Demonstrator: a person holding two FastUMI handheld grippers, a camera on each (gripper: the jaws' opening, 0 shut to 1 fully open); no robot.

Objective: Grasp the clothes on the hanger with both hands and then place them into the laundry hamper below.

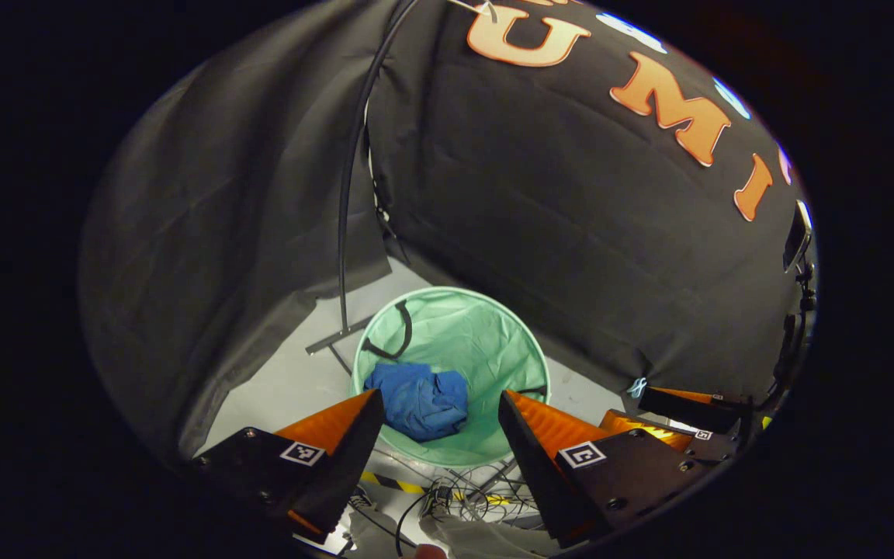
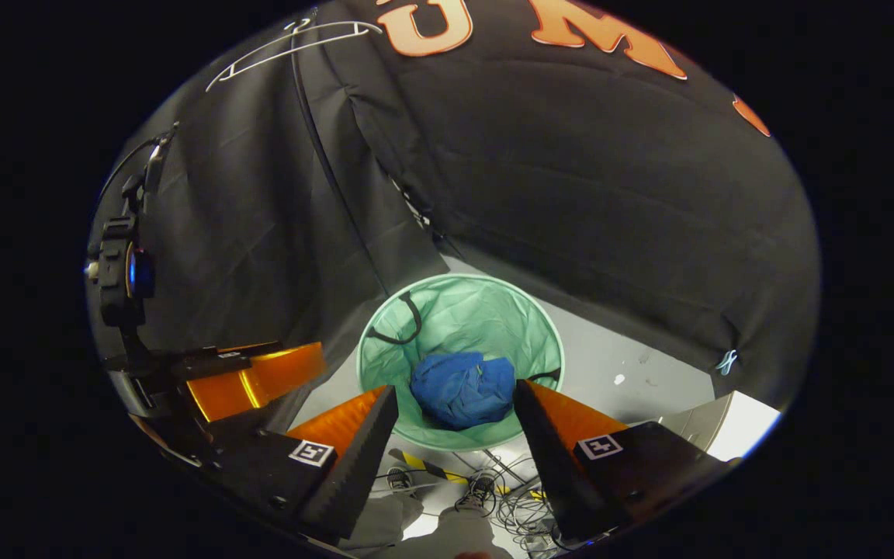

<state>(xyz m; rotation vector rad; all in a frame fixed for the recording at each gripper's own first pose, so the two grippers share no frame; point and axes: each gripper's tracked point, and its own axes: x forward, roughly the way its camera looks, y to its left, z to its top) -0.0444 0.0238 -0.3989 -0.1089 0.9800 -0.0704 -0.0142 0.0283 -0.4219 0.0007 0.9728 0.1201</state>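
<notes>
A crumpled blue garment (image 1: 420,400) lies at the bottom of the mint-green laundry hamper (image 1: 486,330) on the floor. In the right gripper view the same garment (image 2: 464,388) rests inside the hamper (image 2: 459,310). My left gripper (image 1: 441,404) hangs open high above the hamper, nothing between its orange fingers. My right gripper (image 2: 455,392) is open too, also well above the hamper. A bare white wire hanger (image 2: 292,43) hangs at the top of the right gripper view. The other gripper (image 2: 249,380) shows at the left of that view, and the right one (image 1: 680,407) at the right edge of the left gripper view.
A black stand pole (image 1: 348,202) rises behind the hamper, with its foot (image 1: 330,340) on the pale floor. Loose cables (image 1: 462,497) and a yellow-black strip (image 1: 393,483) lie in front of the hamper. A person's shoes (image 2: 478,489) stand below the grippers. A white box (image 2: 734,423) sits at the right.
</notes>
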